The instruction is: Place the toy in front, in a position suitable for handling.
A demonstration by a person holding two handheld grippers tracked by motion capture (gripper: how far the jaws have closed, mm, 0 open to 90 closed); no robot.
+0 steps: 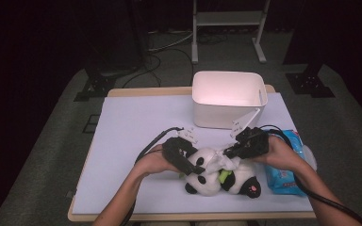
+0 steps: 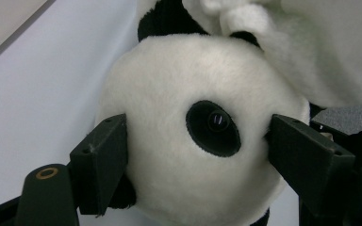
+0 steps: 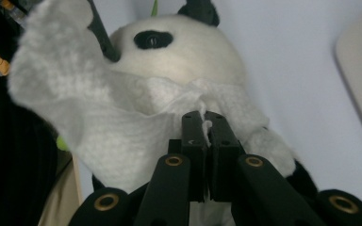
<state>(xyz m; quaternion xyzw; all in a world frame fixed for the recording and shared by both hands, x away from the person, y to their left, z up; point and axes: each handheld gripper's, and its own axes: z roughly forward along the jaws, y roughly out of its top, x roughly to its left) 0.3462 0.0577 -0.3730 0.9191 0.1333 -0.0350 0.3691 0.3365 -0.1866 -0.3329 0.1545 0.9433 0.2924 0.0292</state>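
Forearms come in nearest the high camera, and we read the work as wiping a toy with a wet wipe: the wipe is already out and on the toy, while how much is cleaned we cannot tell. On the table [image 1: 122, 122], close to its near edge and right of middle, lies the plush panda [image 1: 219, 178]. Our left gripper [image 1: 185, 162] holds its head, jaws spread wide and pressing both sides of the white fur. Our right gripper [image 1: 229, 153] has its jaws pinched tight on a white wipe [image 1: 220, 163] bunched over the panda. A white bin [image 1: 228, 98] stands at the far edge, and a blue wipe pack [image 1: 285, 165] lies near the right edge. From above, the grips are hard to judge. The left gripper view gives the head [image 2: 202, 136] pressed between the jaws; the right gripper view gives the wipe [image 3: 108, 127] pinched between the closed jaws.
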